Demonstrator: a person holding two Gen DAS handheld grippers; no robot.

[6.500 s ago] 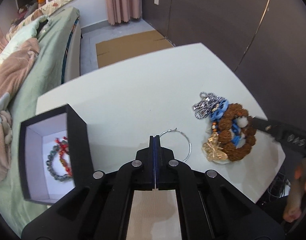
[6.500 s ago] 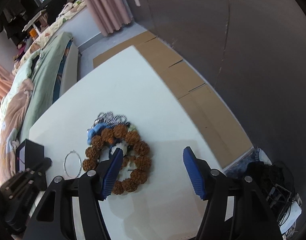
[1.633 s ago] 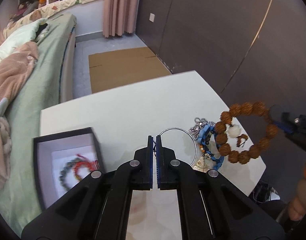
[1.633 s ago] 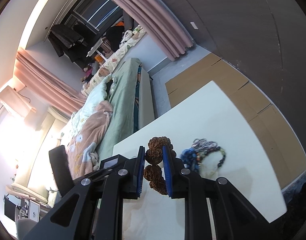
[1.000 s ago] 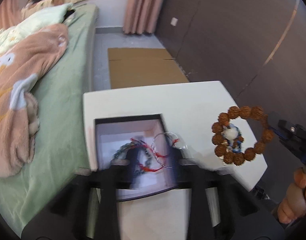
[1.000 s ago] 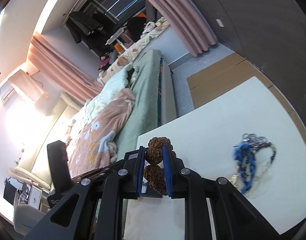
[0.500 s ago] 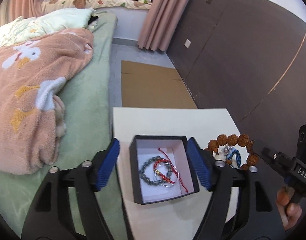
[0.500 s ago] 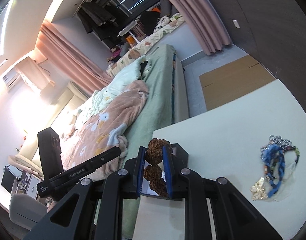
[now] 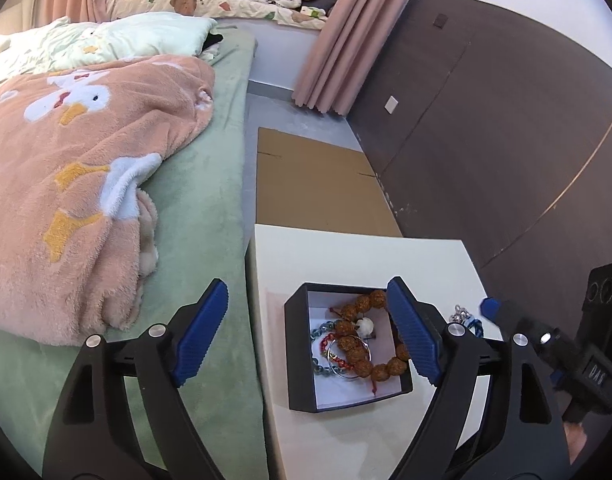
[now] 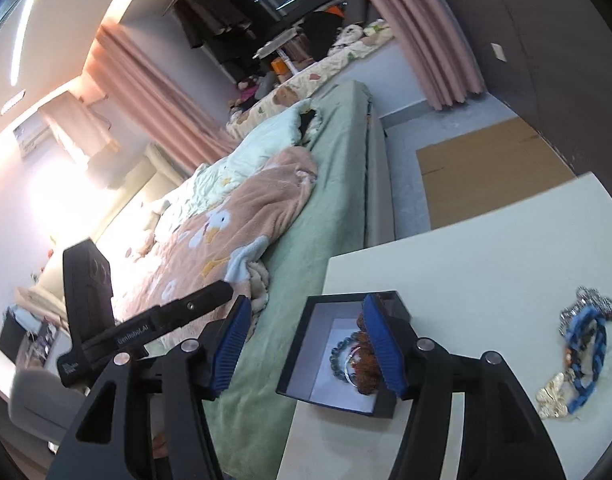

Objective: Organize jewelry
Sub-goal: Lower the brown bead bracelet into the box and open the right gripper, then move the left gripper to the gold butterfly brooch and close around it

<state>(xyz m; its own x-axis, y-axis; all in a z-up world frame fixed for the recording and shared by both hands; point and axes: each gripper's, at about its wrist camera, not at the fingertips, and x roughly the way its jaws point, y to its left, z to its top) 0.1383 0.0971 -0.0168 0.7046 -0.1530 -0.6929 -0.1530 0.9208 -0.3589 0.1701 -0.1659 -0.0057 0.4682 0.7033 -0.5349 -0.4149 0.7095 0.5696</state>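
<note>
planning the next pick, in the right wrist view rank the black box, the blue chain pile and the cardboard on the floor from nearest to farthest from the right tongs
1. black box, between the right tongs
2. blue chain pile, right, on the table
3. cardboard, beyond the table, upper right

We see a black box (image 9: 348, 400) lined white, brown beads (image 9: 356, 354) within — blue chain (image 10: 588, 354) outside, peach duck-print blanket (image 9: 65, 160) on green bedding (image 9: 209, 184).
</note>
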